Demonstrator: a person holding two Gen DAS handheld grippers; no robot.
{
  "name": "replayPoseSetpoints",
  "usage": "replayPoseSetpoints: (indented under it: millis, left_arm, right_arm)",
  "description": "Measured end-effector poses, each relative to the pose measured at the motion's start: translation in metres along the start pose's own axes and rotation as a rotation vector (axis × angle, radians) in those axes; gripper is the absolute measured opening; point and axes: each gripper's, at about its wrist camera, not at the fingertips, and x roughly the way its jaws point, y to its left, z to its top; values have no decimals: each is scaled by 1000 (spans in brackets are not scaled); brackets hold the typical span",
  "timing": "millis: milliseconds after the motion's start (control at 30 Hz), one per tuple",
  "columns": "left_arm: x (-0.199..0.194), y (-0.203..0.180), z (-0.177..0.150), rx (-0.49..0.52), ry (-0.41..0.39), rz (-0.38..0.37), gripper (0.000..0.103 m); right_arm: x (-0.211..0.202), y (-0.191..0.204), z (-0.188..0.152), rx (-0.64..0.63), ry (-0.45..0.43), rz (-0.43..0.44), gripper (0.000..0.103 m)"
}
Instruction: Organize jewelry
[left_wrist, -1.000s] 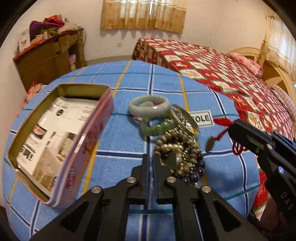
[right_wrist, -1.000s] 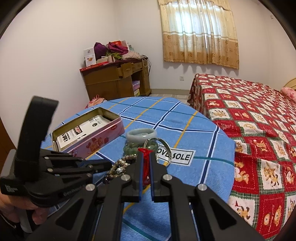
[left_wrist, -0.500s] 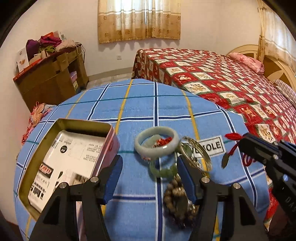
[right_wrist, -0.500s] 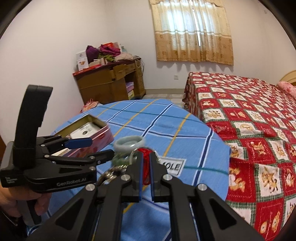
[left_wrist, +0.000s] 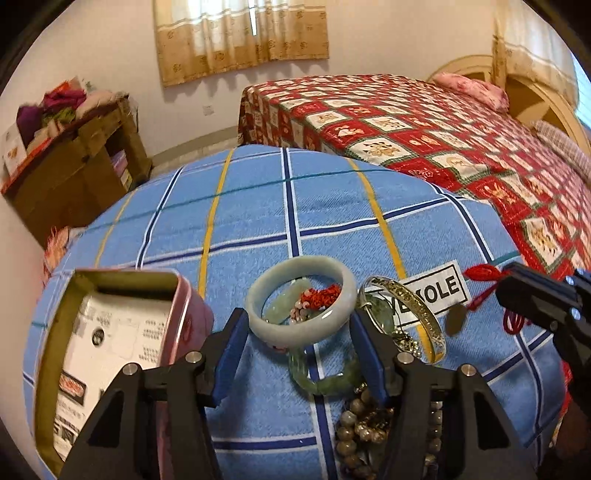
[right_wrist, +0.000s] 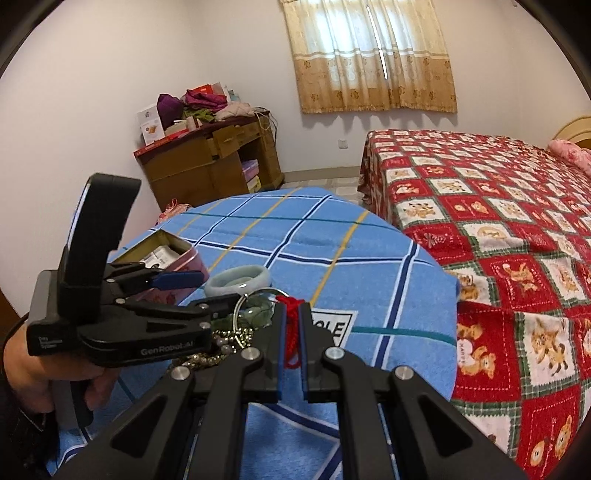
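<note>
1. L gripper (left_wrist: 297, 345) is hovering over the jewelry pile on the blue plaid cloth (left_wrist: 332, 206), jaws standing wide apart; they've just been closing a touch after springing open, and the pads aren't pressing on anything
2. Pale jade bangle (left_wrist: 299, 295) is lying flat just ahead of the L fingers (left_wrist: 231, 354), w/ a red knot and small green pieces sitting inside its ring
3. Darker green bangle (left_wrist: 325, 376) is lying partly under the pale one, between the L jaws but not clamped
4. Silver/gold bangle (left_wrist: 406, 314) is leaning to the right of the pale one, overlapping the white "SOLE" label (left_wrist: 443, 291)
5. Bead bracelets (left_wrist: 360, 432) are bunching nearest the camera, partly hidden by the L gripper frame
6. Open pink tin (left_wrist: 110, 354) is sitting left of the pile, printed paper inside, no jewelry visible in it
7. R gripper (right_wrist: 291, 334) is pinching a red cord (right_wrist: 291, 325), jaws together on it; in the L view the cord's dark pendant (left_wrist: 456, 319) is dangling off the R tip, above the cloth
8. A hand (right_wrist: 48, 365) is gripping the L gripper's handle at the left edge
</note>
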Motion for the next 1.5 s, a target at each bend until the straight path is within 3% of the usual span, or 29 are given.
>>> replayPoseSetpoints:
  millis: [200,467,733,1133,1500]
  left_arm:
    - [10,-5,8,88,17,-9,57]
    - [12,-2,9,65,51,-75,16]
    - [-8,18,-1,-62,13,-83,14]
    - [-52,35,-17,-151,-76,-144,14]
    - [-25,13,-44,-117,4,-157,15]
  right_arm:
    - [7,-2,-3,9,19,3,9]
    - [4,4,-3,-5,14,6,9]
    - [-2,9,2,-14,-7,14,9]
    - [-6,26,11,-50,-24,37,9]
    - [-5,29,8,-59,-18,38,9]
